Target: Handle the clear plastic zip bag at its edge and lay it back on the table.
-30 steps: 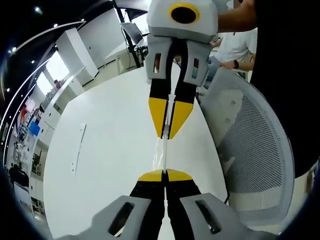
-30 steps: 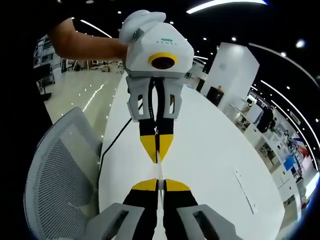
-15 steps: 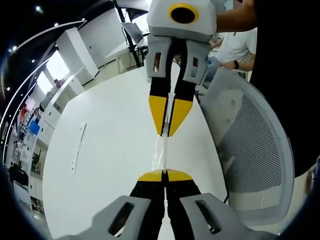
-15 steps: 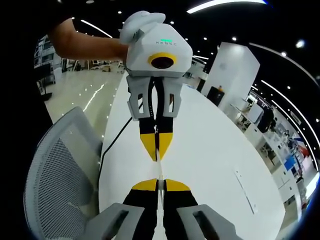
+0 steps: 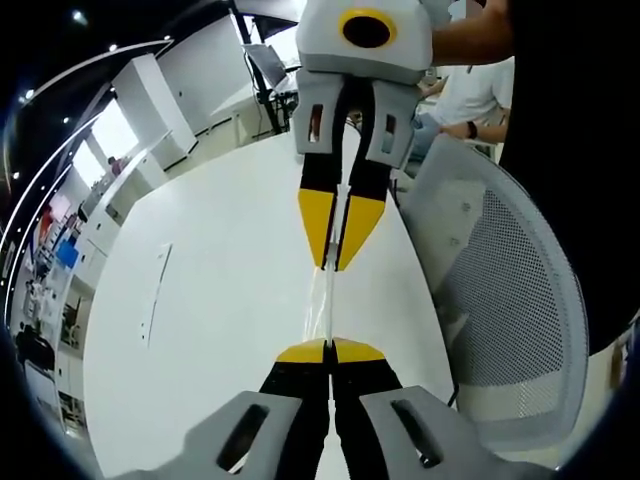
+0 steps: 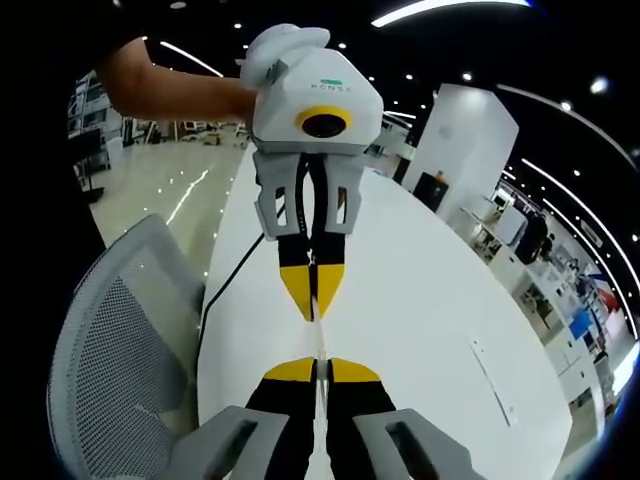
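Item: zip bag (image 5: 322,305), clear thin plastic, glossy, seen edge-on as a narrow taut strip above the table (image 5: 220,300), stretched between the two grippers.

Left gripper (image 5: 329,350): grey moulded body, black jaws with yellow tips, clenched on the near edge of the bag. In the right gripper view it (image 6: 313,312) faces the camera, jaws pinched on the bag's (image 6: 319,340) far edge.

Right gripper (image 6: 318,368): same build, jaws clamped on the bag's other edge. In the left gripper view it (image 5: 334,262) points back toward the camera, tips nearly together around the strip.

Table: white, smooth, rounded outline.

Chair (image 5: 510,300): grey mesh back, curved frame, just beside the table's edge.

Change since the earlier frames: none of note; both grippers stay clamped and the bag remains held off the table.
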Demonstrator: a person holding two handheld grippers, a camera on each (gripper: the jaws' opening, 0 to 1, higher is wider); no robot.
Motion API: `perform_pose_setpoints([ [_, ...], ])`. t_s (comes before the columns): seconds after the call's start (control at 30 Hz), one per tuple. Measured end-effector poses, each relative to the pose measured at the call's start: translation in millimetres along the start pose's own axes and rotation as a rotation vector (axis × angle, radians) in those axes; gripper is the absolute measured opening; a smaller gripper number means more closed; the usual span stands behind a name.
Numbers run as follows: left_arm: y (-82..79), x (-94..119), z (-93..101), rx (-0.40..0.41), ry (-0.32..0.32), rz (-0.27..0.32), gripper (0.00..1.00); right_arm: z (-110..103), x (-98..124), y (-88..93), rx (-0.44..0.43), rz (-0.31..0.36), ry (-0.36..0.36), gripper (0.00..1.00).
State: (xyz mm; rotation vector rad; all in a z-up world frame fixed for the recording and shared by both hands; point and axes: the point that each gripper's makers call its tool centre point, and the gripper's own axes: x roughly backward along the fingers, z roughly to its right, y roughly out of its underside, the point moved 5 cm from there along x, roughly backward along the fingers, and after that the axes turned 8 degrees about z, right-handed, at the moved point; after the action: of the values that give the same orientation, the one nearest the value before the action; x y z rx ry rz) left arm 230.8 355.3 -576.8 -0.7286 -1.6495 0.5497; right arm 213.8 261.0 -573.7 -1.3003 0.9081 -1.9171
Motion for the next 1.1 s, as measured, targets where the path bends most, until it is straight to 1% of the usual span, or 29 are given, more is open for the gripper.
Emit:
perform_pose_setpoints([
  [0.63, 7.6, 3.2, 2.9, 0.014, -0.005, -0.008, 0.00, -1.5, 0.6, 3.7, -0.008, -0.005, -0.002, 0.00],
  [1.1, 6.3, 1.3, 3.9, 0.021, -0.013, 0.006, 0.00, -1.7, 3.9, 6.4, -0.024, 0.010, 0.013, 0.00],
])
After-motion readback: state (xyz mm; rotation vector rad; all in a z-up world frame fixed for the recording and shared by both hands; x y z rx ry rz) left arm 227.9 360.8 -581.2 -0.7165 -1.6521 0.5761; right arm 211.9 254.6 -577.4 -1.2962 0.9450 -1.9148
